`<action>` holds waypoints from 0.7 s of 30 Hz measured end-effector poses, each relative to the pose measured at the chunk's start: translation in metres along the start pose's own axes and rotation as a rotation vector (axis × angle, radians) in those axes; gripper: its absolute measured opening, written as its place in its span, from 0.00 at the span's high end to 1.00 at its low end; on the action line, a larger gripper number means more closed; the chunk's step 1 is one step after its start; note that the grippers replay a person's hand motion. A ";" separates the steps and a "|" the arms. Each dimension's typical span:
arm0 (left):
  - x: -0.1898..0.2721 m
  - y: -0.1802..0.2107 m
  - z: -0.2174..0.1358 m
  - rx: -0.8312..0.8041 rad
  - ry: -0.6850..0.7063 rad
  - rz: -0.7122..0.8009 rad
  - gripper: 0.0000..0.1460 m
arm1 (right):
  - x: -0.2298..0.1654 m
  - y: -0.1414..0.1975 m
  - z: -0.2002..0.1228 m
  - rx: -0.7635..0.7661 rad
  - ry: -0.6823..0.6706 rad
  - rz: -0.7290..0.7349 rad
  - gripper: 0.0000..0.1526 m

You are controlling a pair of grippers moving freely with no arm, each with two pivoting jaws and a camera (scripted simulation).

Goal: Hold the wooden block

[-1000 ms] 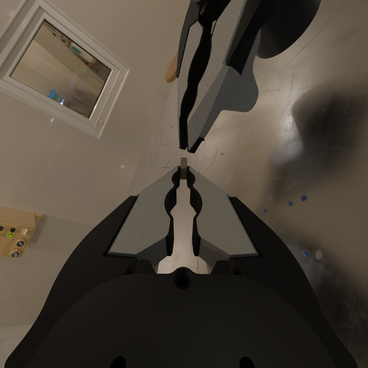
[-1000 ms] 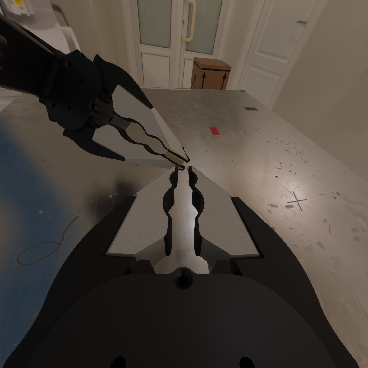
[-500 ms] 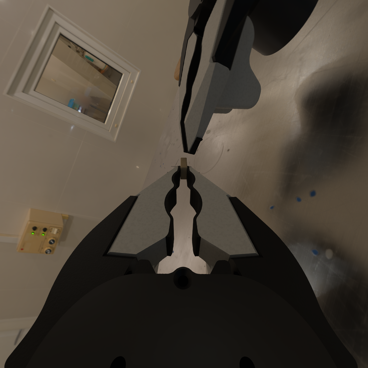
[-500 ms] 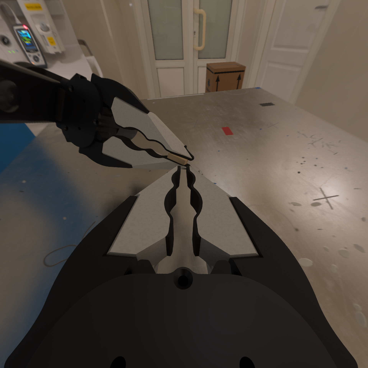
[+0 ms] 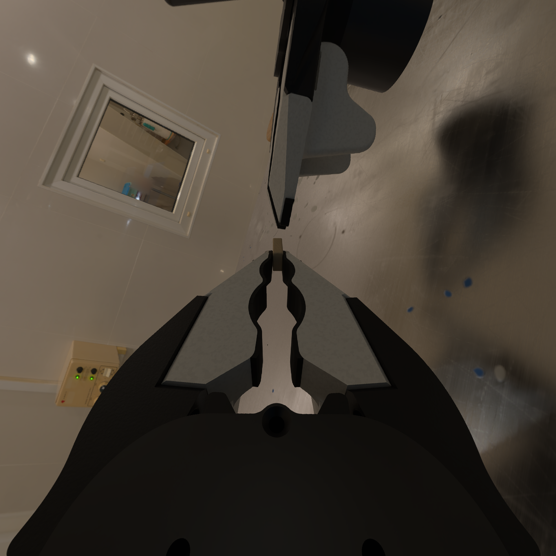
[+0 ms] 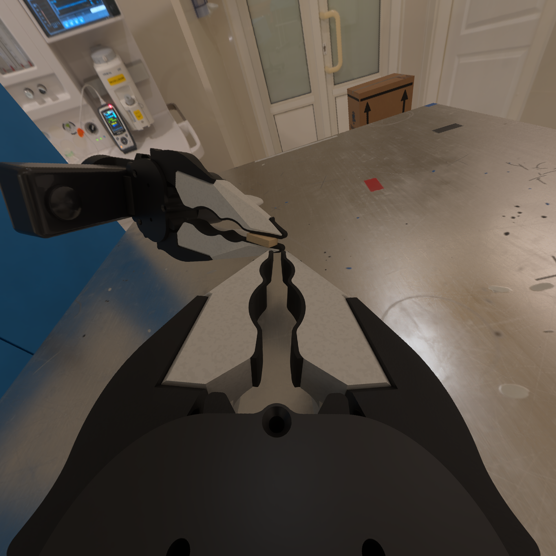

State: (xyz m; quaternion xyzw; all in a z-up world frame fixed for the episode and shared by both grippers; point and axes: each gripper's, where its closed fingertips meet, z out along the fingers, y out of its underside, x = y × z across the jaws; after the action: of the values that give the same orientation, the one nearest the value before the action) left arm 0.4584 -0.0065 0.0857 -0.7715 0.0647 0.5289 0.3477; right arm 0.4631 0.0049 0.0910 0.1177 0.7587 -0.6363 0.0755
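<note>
I have the left gripper (image 5: 277, 255) clamped on the wooden block (image 5: 277, 254) above the metal table (image 6: 421, 270), with the right gripper (image 6: 276, 255) just beside the block, apparently nearly closed and empty.

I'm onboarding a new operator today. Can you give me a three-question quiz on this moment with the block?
1. True or false: the right gripper grips the wooden block.
2. Which gripper holds the block: A left, B right, C neither?
3. Fill in: the cardboard box stands in front of a ___.

Key: 1 false, it is nearly shut on nothing. 2 A, the left gripper. 3 door.
</note>
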 end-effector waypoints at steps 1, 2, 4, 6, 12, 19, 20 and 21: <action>0.000 -0.001 0.000 0.003 -0.002 0.005 0.97 | 0.000 0.001 0.000 -0.006 0.003 -0.004 0.97; 0.000 -0.001 0.000 0.004 -0.004 0.009 0.97 | 0.000 0.001 0.000 -0.009 0.001 -0.004 0.97; 0.000 -0.002 -0.001 0.005 -0.008 0.020 0.97 | -0.001 0.002 0.001 -0.013 -0.007 0.001 0.97; 0.000 -0.001 -0.001 0.003 -0.005 0.022 0.97 | -0.001 0.003 0.001 -0.017 -0.010 0.002 0.97; -0.001 -0.001 -0.001 -0.011 0.001 0.008 0.97 | 0.001 0.001 0.001 -0.002 0.017 -0.022 0.96; -0.001 -0.001 0.000 -0.014 -0.002 0.007 0.97 | 0.000 0.000 0.003 -0.001 0.026 -0.039 0.96; -0.001 -0.002 0.000 -0.013 -0.003 0.006 0.97 | 0.000 0.000 0.003 0.000 0.025 -0.039 0.96; -0.001 -0.002 0.000 -0.012 -0.001 0.005 0.97 | 0.000 0.000 0.003 0.000 0.023 -0.038 0.96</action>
State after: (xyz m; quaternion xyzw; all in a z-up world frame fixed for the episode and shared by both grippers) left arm 0.4592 -0.0052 0.0874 -0.7732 0.0632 0.5305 0.3417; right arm 0.4636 0.0015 0.0901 0.1106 0.7615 -0.6363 0.0544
